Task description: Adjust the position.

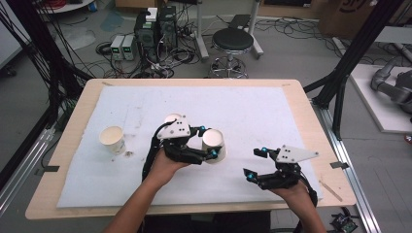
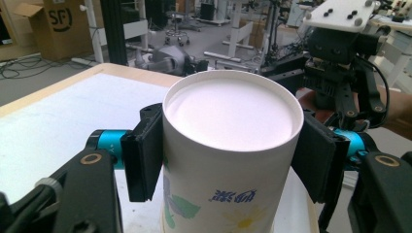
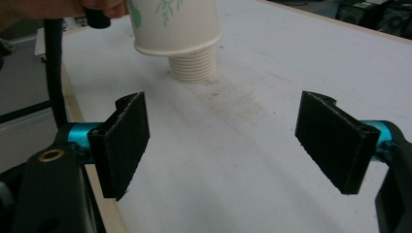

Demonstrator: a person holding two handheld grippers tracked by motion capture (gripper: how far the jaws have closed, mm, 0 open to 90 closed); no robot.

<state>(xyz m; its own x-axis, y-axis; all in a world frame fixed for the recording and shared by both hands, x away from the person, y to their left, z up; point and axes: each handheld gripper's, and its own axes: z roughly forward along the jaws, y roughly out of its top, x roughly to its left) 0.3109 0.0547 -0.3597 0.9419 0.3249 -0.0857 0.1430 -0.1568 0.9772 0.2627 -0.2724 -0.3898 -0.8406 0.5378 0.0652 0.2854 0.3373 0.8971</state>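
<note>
My left claw [image 1: 208, 142] clamps an upside-down white paper cup [image 1: 214, 144] for stacking; my right claw [image 1: 256, 164] waits, jaws spread and empty.

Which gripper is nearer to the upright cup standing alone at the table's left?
Left. The left gripper, holding an inverted cup, sits right of the upright cup; the right gripper is farther right.

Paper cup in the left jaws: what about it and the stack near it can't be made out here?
- Paper cup: the left gripper view's bottom edge cuts off its lower part, and the blue print is blurred.
- Stack: in the right gripper view the paper cup hides its top, so the cup count is unclear.
- Stack, high view: mostly covered by the grey plate.
</note>
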